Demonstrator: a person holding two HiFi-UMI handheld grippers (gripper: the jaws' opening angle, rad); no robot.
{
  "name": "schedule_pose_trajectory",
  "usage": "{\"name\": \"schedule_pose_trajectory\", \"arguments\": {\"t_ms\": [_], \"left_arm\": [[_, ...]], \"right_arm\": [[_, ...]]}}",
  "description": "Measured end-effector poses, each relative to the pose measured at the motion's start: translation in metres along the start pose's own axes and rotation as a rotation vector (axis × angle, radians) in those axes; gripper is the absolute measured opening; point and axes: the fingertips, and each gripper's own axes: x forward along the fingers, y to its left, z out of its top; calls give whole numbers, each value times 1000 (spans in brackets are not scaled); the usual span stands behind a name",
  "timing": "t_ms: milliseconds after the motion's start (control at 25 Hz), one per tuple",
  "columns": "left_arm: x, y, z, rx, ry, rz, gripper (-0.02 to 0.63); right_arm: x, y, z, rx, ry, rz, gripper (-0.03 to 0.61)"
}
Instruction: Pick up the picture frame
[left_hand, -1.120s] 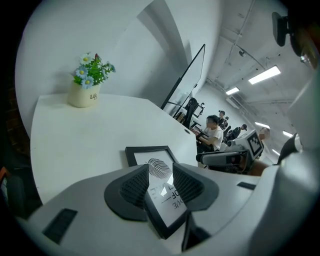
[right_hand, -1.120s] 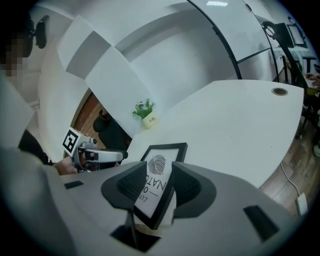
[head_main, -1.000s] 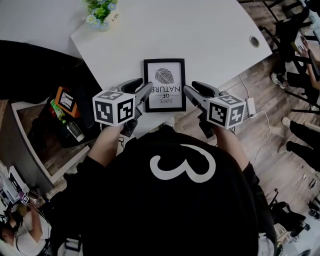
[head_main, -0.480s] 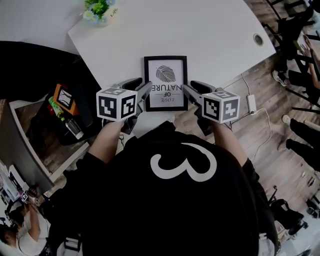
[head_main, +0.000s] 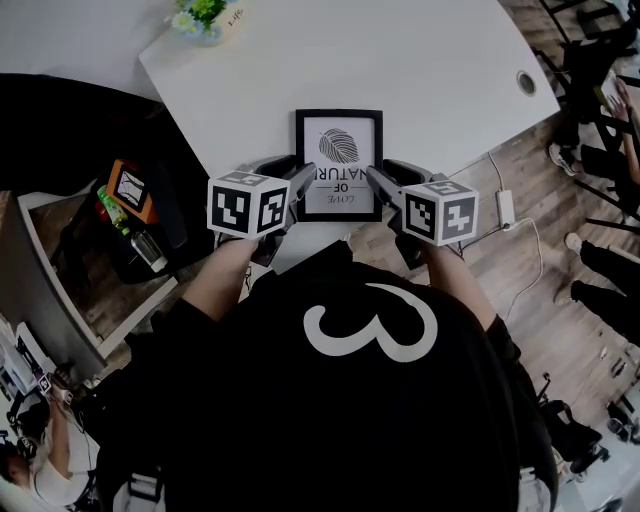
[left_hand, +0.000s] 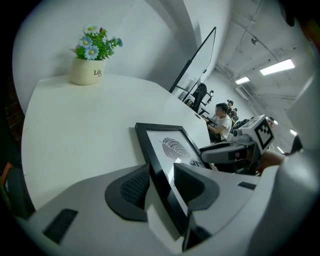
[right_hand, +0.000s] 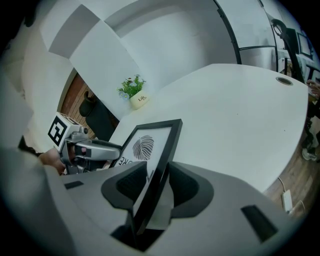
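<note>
The picture frame (head_main: 338, 150) is black with a leaf print and lies near the front edge of the white table (head_main: 430, 70). My left gripper (head_main: 300, 182) is shut on the frame's left edge, and my right gripper (head_main: 378, 182) is shut on its right edge. In the left gripper view the black frame (left_hand: 172, 145) runs between the two pads of the left gripper (left_hand: 162, 182). In the right gripper view the frame (right_hand: 150, 145) stands on edge between the pads of the right gripper (right_hand: 152, 185).
A small flower pot (head_main: 205, 18) stands at the table's far left corner. A cable hole (head_main: 526, 83) sits near the right edge. A power strip (head_main: 503, 208) lies on the wooden floor to the right. A low shelf with bottles (head_main: 130, 215) is on the left.
Both grippers have moved inward from beside the frame, and their jaws now overlap its left and right edges.
</note>
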Motion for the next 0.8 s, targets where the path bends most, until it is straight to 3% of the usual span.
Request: {"name": "schedule_pose_trajectory", "arguments": {"t_ms": [360,800], "left_arm": [[1,6,1,4,11,51,121],[1,7,0,17,11,98,114]], "right_arm": [[3,-4,-2,-50,9,-66,120],[2,-5,-2,-24,-13,-64,109]]}}
